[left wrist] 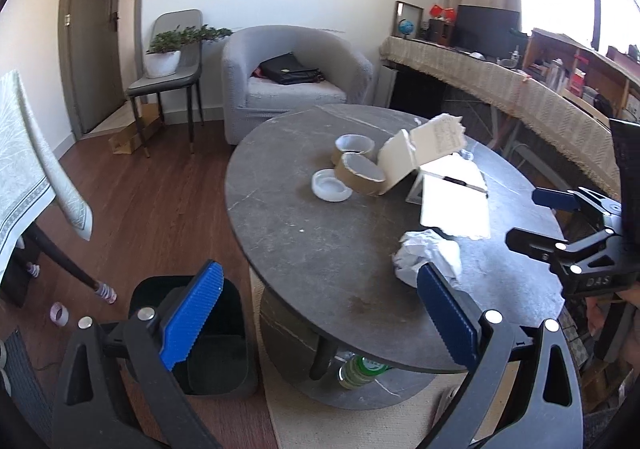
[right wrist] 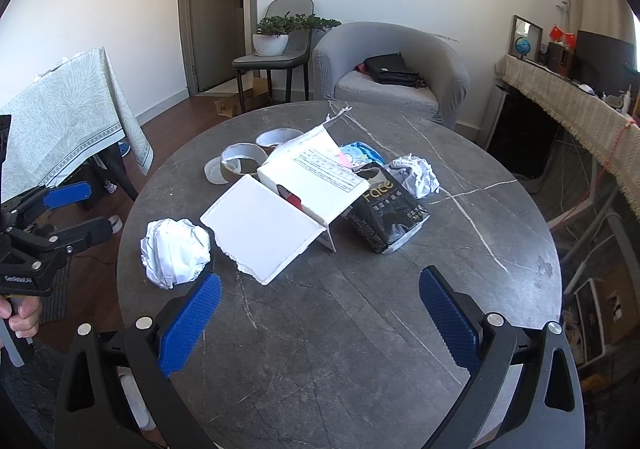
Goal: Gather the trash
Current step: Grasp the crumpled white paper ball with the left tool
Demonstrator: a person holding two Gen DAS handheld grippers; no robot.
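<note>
On the round grey table (right wrist: 360, 329) lie two balls of crumpled white paper (right wrist: 176, 253) (right wrist: 414, 175), a torn white box (right wrist: 288, 209), a black packet (right wrist: 386, 209), two brown tape rolls (right wrist: 244, 161) and a white lid (right wrist: 214, 173). My right gripper (right wrist: 320, 323) is open over the table's near side, nothing between its fingers. My left gripper (left wrist: 320, 313) is open at the table's left edge, its right finger just in front of the nearer crumpled paper (left wrist: 428, 257). A black bin (left wrist: 208, 337) stands on the floor below its left finger.
A grey armchair (right wrist: 392, 65) with a black bag stands behind the table, a chair with a potted plant (right wrist: 276, 37) beside it. A cloth-covered table (right wrist: 68, 129) is at the left, a lace-covered sideboard (right wrist: 560, 97) at the right. A green bottle (left wrist: 360, 369) lies under the tabletop.
</note>
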